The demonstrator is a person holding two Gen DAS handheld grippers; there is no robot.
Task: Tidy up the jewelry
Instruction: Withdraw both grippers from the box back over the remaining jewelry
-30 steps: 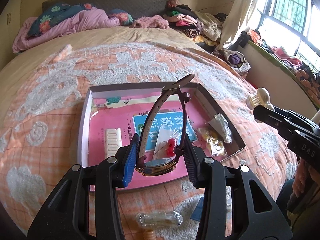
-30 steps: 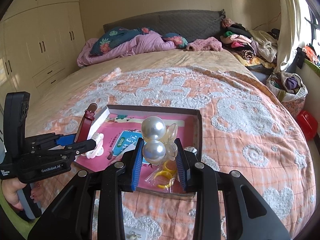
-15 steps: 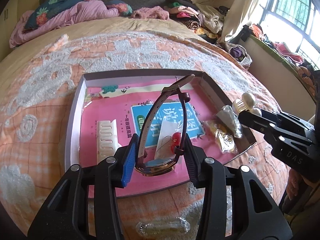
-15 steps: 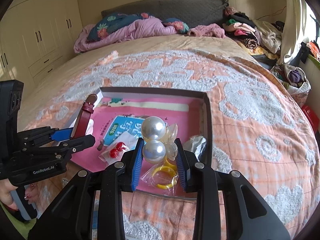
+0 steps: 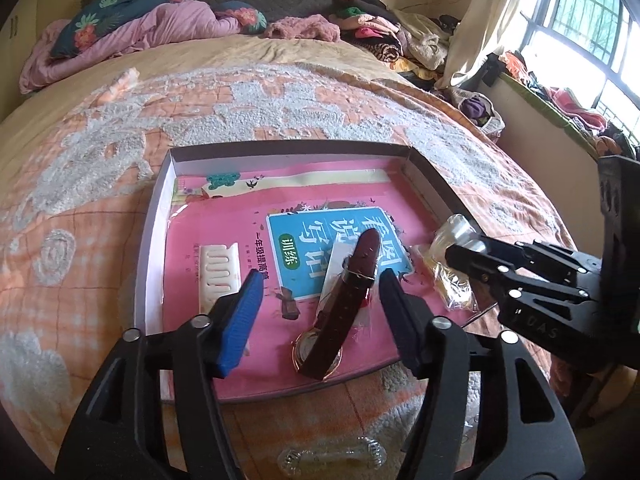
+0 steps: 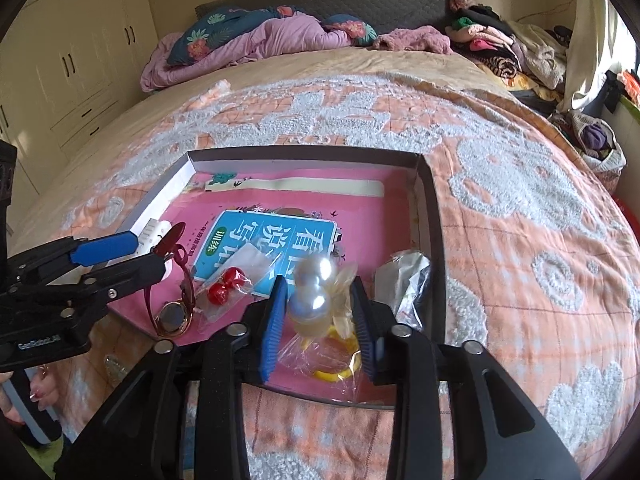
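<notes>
Left gripper (image 5: 320,312): jaws opening, both pads clear of the watch (image 5: 340,304), which lies between them without contact. The watch rests in the tray (image 5: 154,240) close to its near edge, gold case nearest that edge, dark red strap running away from it toward the tray's far edge, long axis near-to-far with the strap tip tilted slightly right. The gripper points steeply down over the tray's near edge.

Right gripper (image 6: 318,320): jaws opening. The pearl hair clip (image 6: 314,288) stands between them, its two large pearls stacked along the gripper's line; whether the pads still touch it cannot be told. It sits over a clear bag holding yellow rings (image 6: 334,364) at the tray's near right corner. This gripper also angles steeply down. A hand (image 6: 28,396) grips the left gripper's handle at the lower left of the right wrist view.

Further in: a small bag with red beads (image 6: 222,292) beside the watch, a white comb-like piece (image 5: 218,276) near the tray's left edge, a crumpled silver bag (image 6: 408,284) at its right edge. The tray is lined with a pink book (image 5: 224,224). It lies on an orange quilted bedspread (image 5: 280,92).
</notes>
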